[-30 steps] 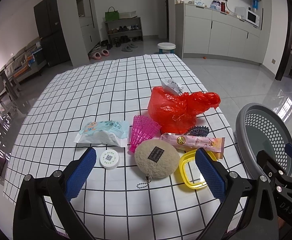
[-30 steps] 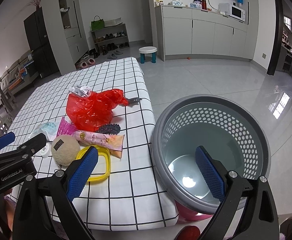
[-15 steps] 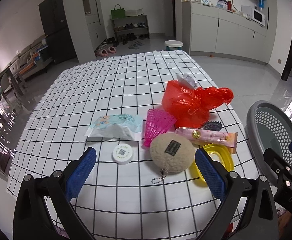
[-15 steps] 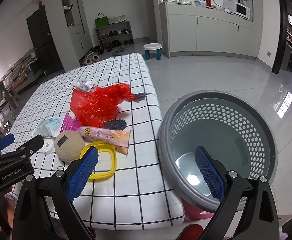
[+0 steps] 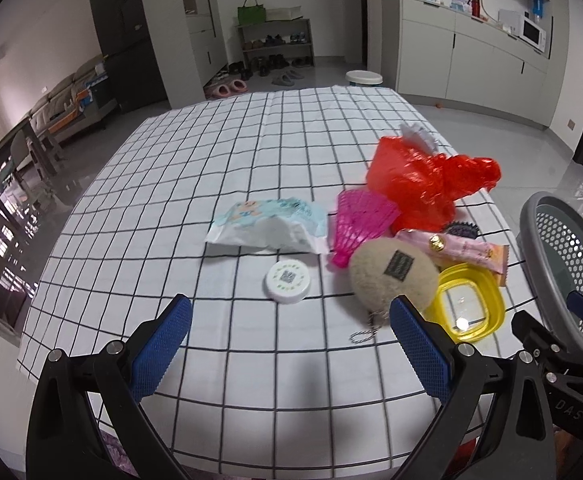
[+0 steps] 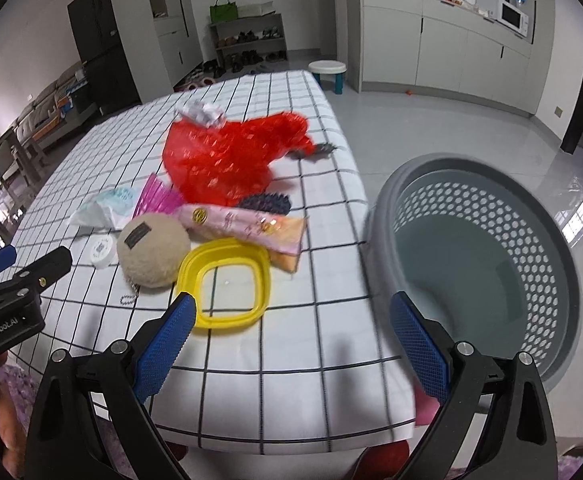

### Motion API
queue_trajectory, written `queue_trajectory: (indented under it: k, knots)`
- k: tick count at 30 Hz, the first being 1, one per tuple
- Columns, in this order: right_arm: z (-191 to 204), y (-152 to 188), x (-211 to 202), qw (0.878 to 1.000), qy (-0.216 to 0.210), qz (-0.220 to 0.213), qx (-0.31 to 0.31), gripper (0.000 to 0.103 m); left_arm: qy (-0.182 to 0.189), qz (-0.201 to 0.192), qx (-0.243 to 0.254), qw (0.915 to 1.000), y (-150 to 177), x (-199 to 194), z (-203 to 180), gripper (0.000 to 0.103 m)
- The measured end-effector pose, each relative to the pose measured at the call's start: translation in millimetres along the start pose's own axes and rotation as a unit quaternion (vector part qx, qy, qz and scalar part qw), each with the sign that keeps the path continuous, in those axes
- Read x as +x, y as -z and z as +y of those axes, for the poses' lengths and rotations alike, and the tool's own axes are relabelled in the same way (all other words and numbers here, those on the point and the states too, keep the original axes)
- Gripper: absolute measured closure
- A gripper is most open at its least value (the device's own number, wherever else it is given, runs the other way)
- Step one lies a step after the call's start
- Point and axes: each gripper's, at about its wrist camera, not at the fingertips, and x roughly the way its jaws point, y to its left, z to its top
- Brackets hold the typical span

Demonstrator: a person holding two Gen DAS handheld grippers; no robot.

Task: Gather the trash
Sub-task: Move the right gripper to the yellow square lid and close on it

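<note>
A heap of items lies on the checked tablecloth (image 5: 219, 168): a red plastic bag (image 5: 423, 178) (image 6: 227, 160), a crumpled white wrapper (image 6: 201, 113) behind it, a pale wet-wipe pack (image 5: 269, 226), a pink shuttlecock (image 5: 359, 224), a pink snack wrapper (image 6: 247, 226), a beige plush ball (image 5: 393, 276) (image 6: 151, 250), a yellow lid (image 6: 227, 284) and a small white round tin (image 5: 287, 282). My left gripper (image 5: 289, 344) hovers open near the table's front edge, short of the tin. My right gripper (image 6: 289, 344) is open above the table's front right corner, beside the grey perforated basket (image 6: 487, 264).
The grey basket (image 5: 563, 264) stands on the floor off the table's right edge. A dark spiky brush (image 6: 265, 202) lies beside the red bag. A white stool (image 6: 327, 72), shoe rack and kitchen cabinets lie beyond the table. A sofa stands at the far left.
Both grippers have shifted left. In the left view the items slid right; in the right view the basket moved from centre to the right and the table fills more of the frame.
</note>
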Motion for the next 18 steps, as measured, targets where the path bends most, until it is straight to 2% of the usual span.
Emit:
queue_trajectory:
  k: [6, 12, 18]
  knots:
    - [15, 3, 24, 0.999, -0.007, 0.032, -0.01, 0.01, -0.004, 0.009, -0.013, 0.9999, 8, 8, 15, 0.006]
    - [29, 1, 35, 0.999, -0.003, 0.041, -0.025, 0.01, 0.002, 0.017, -0.034, 0.9993, 9, 16, 26, 0.006]
    - [45, -6, 49, 0.998, 0.006, 0.049, -0.038, 0.01, -0.004, 0.013, -0.029, 0.9995, 11, 19, 29, 0.006]
